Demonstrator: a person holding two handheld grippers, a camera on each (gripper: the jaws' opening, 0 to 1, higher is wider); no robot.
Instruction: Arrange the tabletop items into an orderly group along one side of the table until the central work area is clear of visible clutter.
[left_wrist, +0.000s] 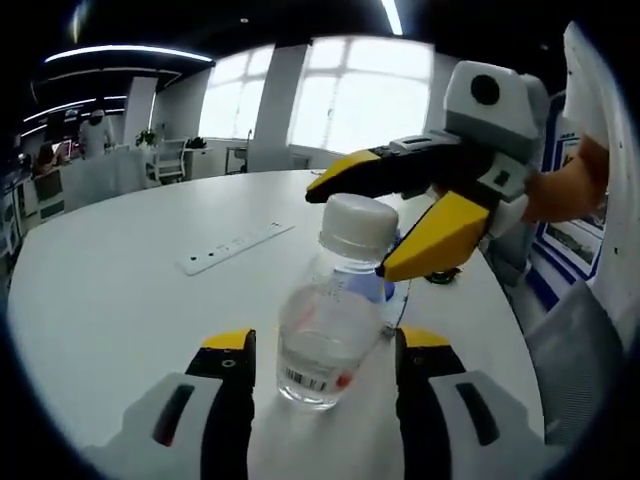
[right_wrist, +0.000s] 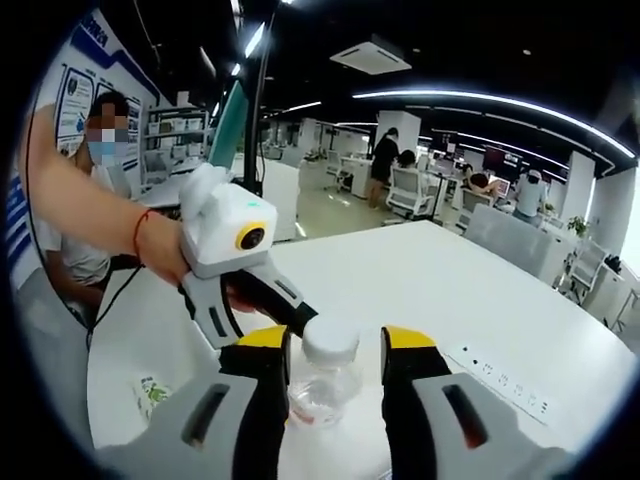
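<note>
While both tongs (left_wrist: 325, 358) (right_wrist: 335, 350) gape wide, the bottle (left_wrist: 328, 310) stands between each pair's jaws.

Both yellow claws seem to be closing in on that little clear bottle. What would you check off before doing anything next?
1. Plastic bottle upright on the white table: ok.
2. White cap on: ok.
3. Bottle between the left gripper's jaws: ok; the jaws stand open on either side of it.
4. Right gripper lined up at the cap: ok; its jaws are open around it.
5. Either gripper touching the bottle: cannot tell.
6. Power strip clear of the bottle: ok.
</note>
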